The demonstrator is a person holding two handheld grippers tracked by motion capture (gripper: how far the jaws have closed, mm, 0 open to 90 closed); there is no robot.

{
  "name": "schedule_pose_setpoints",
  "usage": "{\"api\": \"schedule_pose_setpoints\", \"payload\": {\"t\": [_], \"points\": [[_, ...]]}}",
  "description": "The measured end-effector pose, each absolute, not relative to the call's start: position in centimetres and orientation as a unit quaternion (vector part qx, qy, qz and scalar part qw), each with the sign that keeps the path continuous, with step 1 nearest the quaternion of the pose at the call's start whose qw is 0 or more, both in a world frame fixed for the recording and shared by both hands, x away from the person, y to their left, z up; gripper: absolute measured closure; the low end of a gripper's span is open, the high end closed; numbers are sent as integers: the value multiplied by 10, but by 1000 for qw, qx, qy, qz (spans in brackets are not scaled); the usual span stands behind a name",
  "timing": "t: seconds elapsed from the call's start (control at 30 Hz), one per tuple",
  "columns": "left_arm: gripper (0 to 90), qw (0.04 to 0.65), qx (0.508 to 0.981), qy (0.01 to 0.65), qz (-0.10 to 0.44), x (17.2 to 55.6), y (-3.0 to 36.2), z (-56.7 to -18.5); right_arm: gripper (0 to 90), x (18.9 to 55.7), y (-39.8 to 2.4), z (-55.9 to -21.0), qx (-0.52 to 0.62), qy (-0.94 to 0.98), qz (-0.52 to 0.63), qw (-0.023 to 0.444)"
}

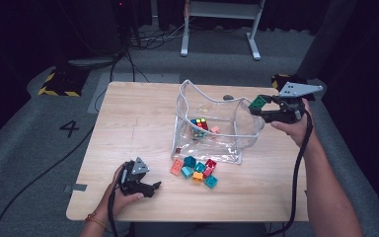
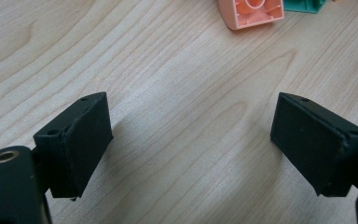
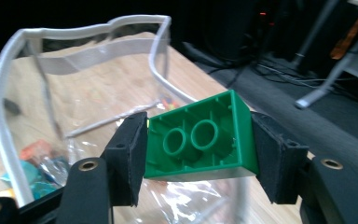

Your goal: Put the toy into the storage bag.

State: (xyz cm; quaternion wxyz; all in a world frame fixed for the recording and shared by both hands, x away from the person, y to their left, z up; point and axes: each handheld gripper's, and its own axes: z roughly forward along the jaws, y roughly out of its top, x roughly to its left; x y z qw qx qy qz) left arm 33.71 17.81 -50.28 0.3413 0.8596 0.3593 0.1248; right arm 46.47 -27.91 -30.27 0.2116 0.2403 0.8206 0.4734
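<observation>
Right gripper (image 1: 257, 105) clamped on green building brick (image 3: 200, 137), hollow underside facing camera, raised at right rim of clear plastic bag (image 1: 212, 101). Left gripper (image 1: 153, 186) low over wooden table (image 1: 128, 123), jaws wide, nothing between. Peach brick (image 2: 251, 11) just ahead. Loose bricks (image 1: 197, 169) beside bag front.

a dark "4" (image 1: 69, 128) stands on the grey floor (image 1: 24, 143) (left of the table).
</observation>
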Motion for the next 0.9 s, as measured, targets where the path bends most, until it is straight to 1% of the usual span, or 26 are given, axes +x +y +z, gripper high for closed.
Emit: {"api": "schedule_pose_setpoints", "payload": {"t": [0.5, 0.77, 0.9], "points": [[126, 341, 860, 359, 125, 337, 178, -503, 411, 483, -221, -313, 184, 864, 436, 173], [126, 341, 860, 359, 125, 337, 178, -503, 411, 491, -195, -320, 150, 901, 375, 156], [126, 341, 860, 359, 125, 337, 178, -503, 411, 501, -184, -326, 140, 923, 328, 143]]}}
